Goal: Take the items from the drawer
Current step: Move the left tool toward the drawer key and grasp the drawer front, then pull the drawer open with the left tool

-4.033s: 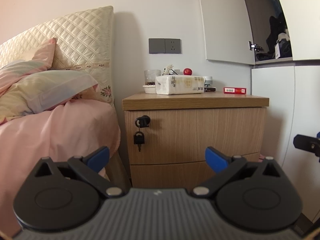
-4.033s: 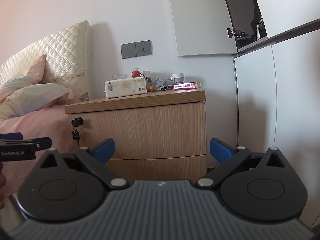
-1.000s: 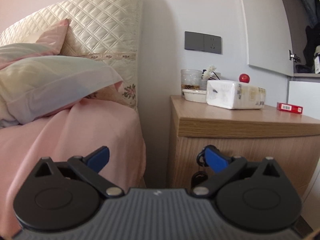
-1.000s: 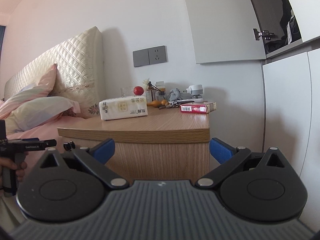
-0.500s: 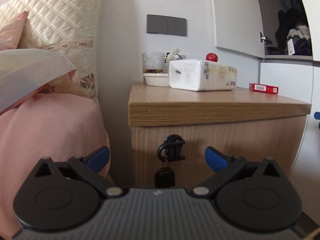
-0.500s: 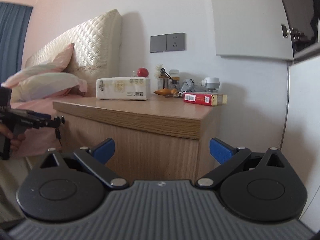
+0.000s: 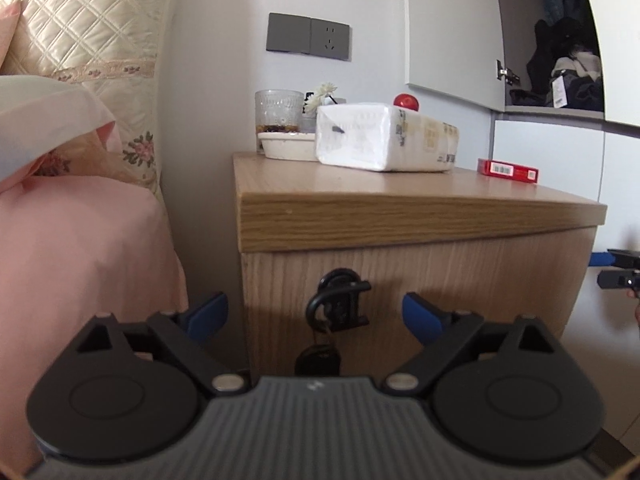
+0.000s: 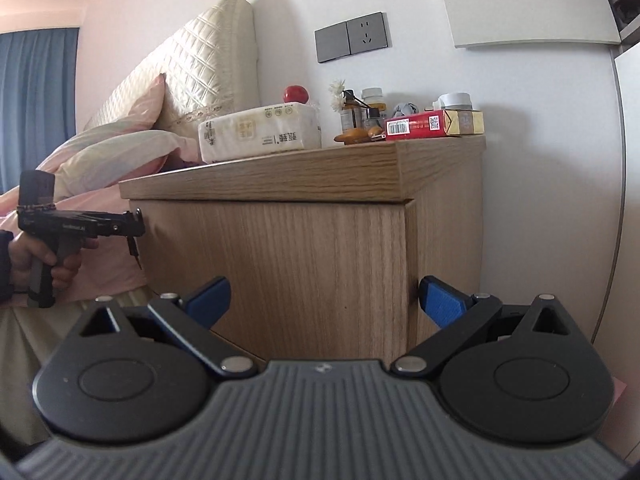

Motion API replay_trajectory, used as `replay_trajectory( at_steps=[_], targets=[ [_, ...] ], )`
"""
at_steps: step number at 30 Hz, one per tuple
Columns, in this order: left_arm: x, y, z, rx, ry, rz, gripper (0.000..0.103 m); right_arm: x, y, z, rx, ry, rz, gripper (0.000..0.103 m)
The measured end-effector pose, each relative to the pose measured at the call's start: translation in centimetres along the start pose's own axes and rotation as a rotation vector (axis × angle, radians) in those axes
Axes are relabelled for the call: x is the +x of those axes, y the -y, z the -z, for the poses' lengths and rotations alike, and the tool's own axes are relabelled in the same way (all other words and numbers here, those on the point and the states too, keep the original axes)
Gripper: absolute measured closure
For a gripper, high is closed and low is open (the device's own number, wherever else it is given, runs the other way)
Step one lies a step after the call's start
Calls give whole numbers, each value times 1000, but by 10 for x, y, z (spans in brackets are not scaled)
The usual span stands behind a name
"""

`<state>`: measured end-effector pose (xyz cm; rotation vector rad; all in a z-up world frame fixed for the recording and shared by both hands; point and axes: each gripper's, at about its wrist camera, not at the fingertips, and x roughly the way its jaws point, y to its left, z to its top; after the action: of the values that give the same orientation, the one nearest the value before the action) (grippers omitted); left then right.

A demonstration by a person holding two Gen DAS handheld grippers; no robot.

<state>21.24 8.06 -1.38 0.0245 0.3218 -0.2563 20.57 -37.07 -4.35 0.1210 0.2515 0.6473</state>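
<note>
Drawer (image 7: 420,280) front of the wooden nightstand (image 7: 400,216) sits shut, a black lock (image 7: 339,304) with a key fob (image 7: 318,360) dangling below it. Over the last few seconds both grippers have closed in from across the room, and half a second ago the lock sat slightly lower between the left fingers. Now the left gripper (image 7: 316,316) hangs with its jaws spread wide either side of the lock, not touching it. The right gripper (image 8: 324,300), equally spread and empty, faces the cabinet's right front corner. A tissue pack (image 7: 384,142) and red box (image 7: 507,170) stay on top. Opening looks imminent; nothing is out yet.
</note>
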Motion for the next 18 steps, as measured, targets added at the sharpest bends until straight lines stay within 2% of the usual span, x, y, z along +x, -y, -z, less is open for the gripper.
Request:
replay_trajectory(
  at_steps=[3, 8, 18],
  targets=[
    [2, -1, 1, -7, -4, 19, 11, -4, 2, -4, 26, 37, 25, 3],
    [4, 3, 2, 12, -20, 15, 12, -1, 4, -9, 38, 45, 66, 24],
    [2, 6, 2, 10, -22, 5, 12, 2, 8, -13, 32, 29, 38, 24]
  ],
)
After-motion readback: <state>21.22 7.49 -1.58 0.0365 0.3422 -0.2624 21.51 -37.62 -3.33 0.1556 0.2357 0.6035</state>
